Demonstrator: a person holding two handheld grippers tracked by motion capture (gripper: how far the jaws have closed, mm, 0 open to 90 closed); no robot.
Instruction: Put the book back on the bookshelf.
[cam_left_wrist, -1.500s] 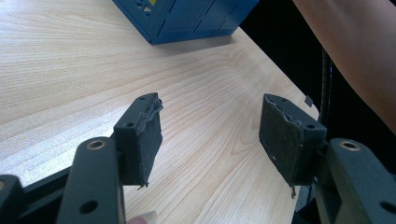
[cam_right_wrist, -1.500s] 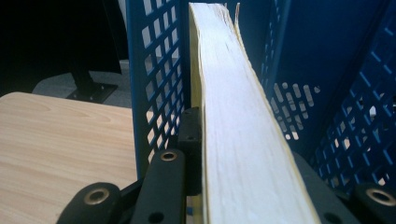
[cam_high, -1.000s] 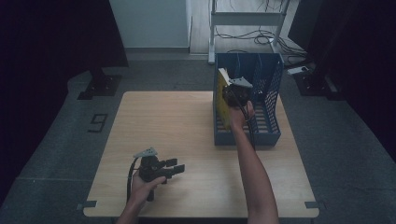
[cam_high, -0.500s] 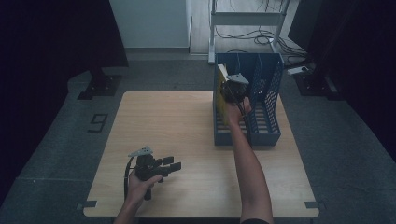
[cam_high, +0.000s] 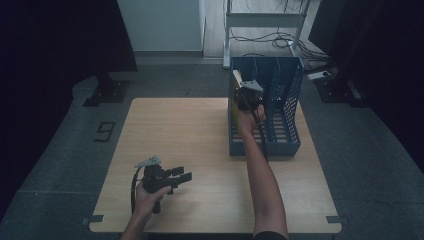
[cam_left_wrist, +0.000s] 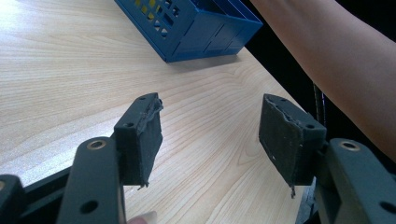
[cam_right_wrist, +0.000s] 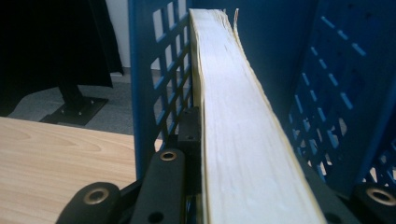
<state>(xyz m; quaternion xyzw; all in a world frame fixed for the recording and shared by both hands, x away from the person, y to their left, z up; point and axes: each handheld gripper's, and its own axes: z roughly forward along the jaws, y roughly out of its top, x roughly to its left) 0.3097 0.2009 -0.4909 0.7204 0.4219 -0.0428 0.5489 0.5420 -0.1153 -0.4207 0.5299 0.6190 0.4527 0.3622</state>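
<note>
A thick book with a yellow cover (cam_high: 233, 103) stands on edge in the left compartment of the blue slotted file rack (cam_high: 286, 146). My right gripper (cam_high: 247, 95) is shut on the book from above. In the right gripper view the book's pale page edge (cam_right_wrist: 233, 107) runs up between the jaws of that gripper (cam_right_wrist: 233, 144), beside the rack's perforated wall (cam_right_wrist: 145, 70). My left gripper (cam_high: 181, 175) is held low over the table's front left part, jaws open and pointing right. In the left gripper view its pads (cam_left_wrist: 144, 135) are wide apart with only bare wood between them (cam_left_wrist: 210, 128).
The light wooden table (cam_high: 175, 130) has bare wood left of the rack. The rack stands at its far right part, and its corner (cam_left_wrist: 196, 32) is ahead of the left gripper. A person's right forearm (cam_left_wrist: 336, 60) crosses close on that side. Dark floor surrounds the table.
</note>
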